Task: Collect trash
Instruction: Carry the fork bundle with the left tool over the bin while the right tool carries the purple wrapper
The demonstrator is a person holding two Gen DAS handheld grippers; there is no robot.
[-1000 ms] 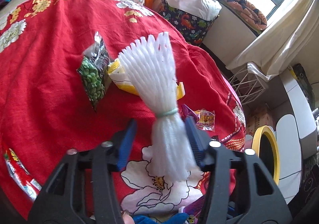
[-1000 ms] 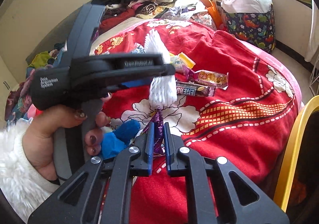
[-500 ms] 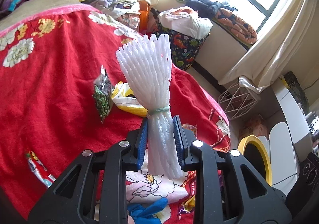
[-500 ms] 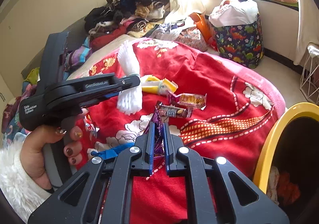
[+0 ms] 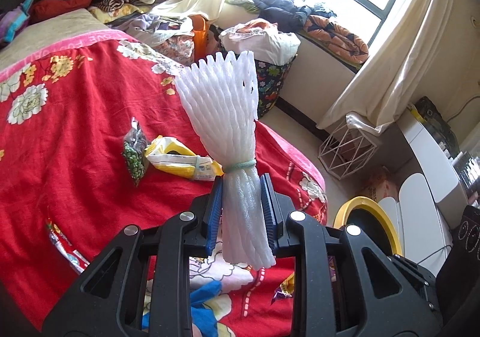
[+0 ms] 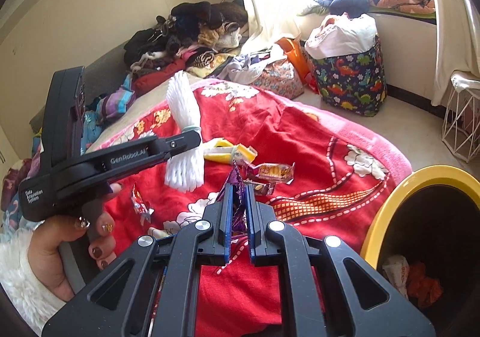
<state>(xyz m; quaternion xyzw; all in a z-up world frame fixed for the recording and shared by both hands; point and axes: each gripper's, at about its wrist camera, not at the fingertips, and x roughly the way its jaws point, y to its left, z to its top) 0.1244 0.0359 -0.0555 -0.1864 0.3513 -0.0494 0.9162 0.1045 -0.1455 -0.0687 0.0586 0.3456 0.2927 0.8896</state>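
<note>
Trash [image 6: 414, 277] inside bin [image 6: 387, 205], right-wrist only

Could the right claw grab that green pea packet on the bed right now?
Probably not yet. The right claw is shut on a purple wrapper, so it has no free grip. The pea packet lies uncovered on the red blanket.

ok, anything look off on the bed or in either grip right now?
Both grips look sound: left gripper is shut on the white foam net bundle, right gripper on a purple wrapper. Wrappers still litter the red blanket: a yellow packet, a green pea bag. The yellow-rimmed bin already holds trash.
</note>
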